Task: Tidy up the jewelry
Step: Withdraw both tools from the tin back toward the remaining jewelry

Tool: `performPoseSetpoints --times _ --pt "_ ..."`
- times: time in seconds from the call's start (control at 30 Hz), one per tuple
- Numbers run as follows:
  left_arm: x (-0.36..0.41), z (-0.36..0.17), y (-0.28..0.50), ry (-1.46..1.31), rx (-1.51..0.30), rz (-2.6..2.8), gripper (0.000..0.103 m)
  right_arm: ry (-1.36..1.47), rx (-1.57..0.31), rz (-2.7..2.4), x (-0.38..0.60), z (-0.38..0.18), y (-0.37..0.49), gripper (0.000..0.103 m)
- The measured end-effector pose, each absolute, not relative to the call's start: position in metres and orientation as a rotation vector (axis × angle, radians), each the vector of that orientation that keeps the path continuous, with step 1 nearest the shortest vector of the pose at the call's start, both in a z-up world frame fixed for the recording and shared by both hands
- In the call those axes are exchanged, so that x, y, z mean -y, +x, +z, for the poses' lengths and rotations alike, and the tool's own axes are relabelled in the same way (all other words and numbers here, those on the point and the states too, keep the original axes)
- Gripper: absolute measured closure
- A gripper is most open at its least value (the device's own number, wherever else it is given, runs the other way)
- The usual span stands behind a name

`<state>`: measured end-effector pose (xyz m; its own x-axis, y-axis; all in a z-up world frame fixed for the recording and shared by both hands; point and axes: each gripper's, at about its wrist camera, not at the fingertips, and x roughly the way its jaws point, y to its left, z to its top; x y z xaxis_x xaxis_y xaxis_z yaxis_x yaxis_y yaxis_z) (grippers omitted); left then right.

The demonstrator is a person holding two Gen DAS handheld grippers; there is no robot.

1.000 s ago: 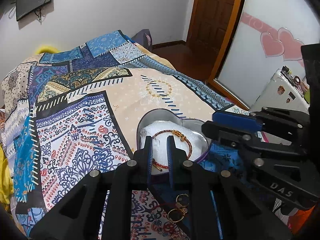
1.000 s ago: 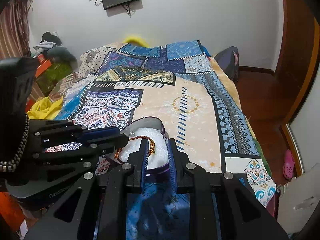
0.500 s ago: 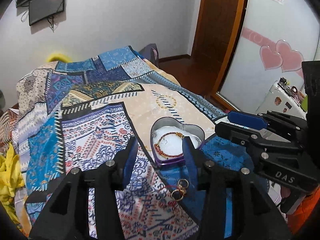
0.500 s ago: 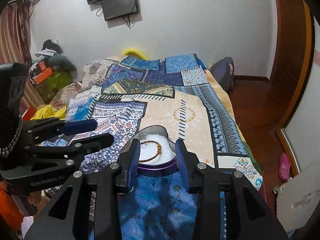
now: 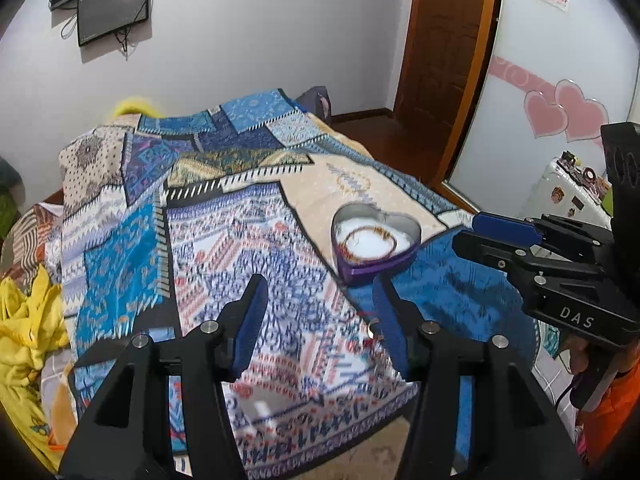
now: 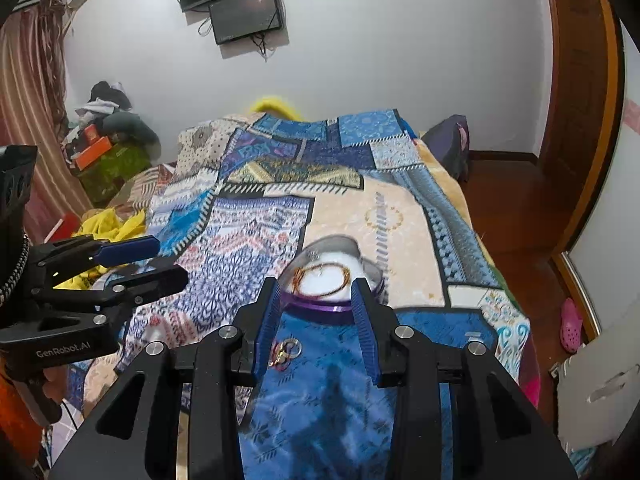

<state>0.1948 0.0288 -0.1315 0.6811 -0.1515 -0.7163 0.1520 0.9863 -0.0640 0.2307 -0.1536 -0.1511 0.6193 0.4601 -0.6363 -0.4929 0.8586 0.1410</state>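
Note:
A heart-shaped purple tin with white padding sits on the patterned bedspread; it also shows in the right wrist view. A red and gold beaded bracelet lies inside it, also seen from the right wrist. Gold rings lie on the blue patch in front of the tin. My left gripper is open and empty, above the bedspread left of the tin. My right gripper is open and empty, just in front of the tin, with the rings between its fingers.
The patterned bedspread covers the bed. Yellow cloth lies at its left edge. A clutter pile sits by the curtain. A wooden door and a bare floor lie to the right.
Both grippers opened wide and pulled back and up from the tin. The bracelet stays in the tin. The left gripper has swung to the left.

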Motion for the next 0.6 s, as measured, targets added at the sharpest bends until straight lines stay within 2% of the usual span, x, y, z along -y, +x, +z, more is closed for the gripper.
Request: performPoseSetpoints --times 0.6 --pt "0.000 -0.203 0.178 -0.084 -0.987 -0.258 0.049 -0.036 -0.856 0.527 0.161 -0.196 0.207 0.069"
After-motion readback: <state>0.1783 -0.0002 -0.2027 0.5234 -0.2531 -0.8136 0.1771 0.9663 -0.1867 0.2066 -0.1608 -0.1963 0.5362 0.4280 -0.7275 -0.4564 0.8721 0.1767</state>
